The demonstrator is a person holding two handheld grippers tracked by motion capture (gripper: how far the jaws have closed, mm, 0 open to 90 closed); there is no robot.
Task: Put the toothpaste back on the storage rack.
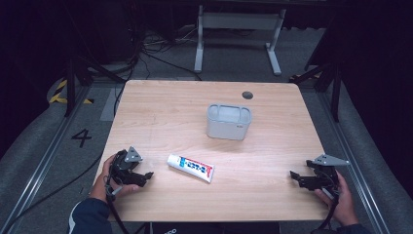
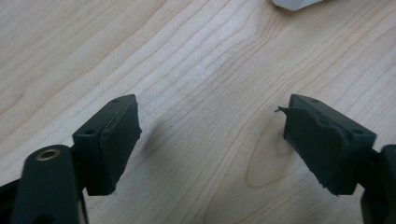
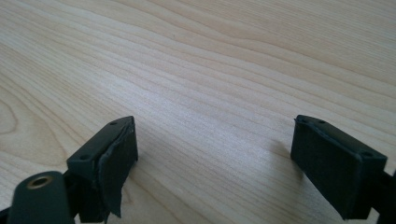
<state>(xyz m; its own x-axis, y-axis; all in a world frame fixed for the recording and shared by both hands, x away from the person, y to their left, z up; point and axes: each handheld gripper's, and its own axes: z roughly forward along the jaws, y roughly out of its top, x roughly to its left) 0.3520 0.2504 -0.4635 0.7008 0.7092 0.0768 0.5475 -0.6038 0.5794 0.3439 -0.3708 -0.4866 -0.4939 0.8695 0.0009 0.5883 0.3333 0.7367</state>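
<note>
On pale grained wood, both matte black grippers, left gripper (image 1: 141, 176) and right gripper (image 1: 298, 178), gape empty beside a glossy, seemingly plastic tube (image 1: 191, 167).

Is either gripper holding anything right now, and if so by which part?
Nothing is held. The left gripper and right gripper have open, empty jaws; the white toothpaste tube lies free on the wooden table.

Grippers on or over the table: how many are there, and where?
2. The left gripper sits at the table's near left corner beside the toothpaste tube; the right gripper at its near right edge.
</note>
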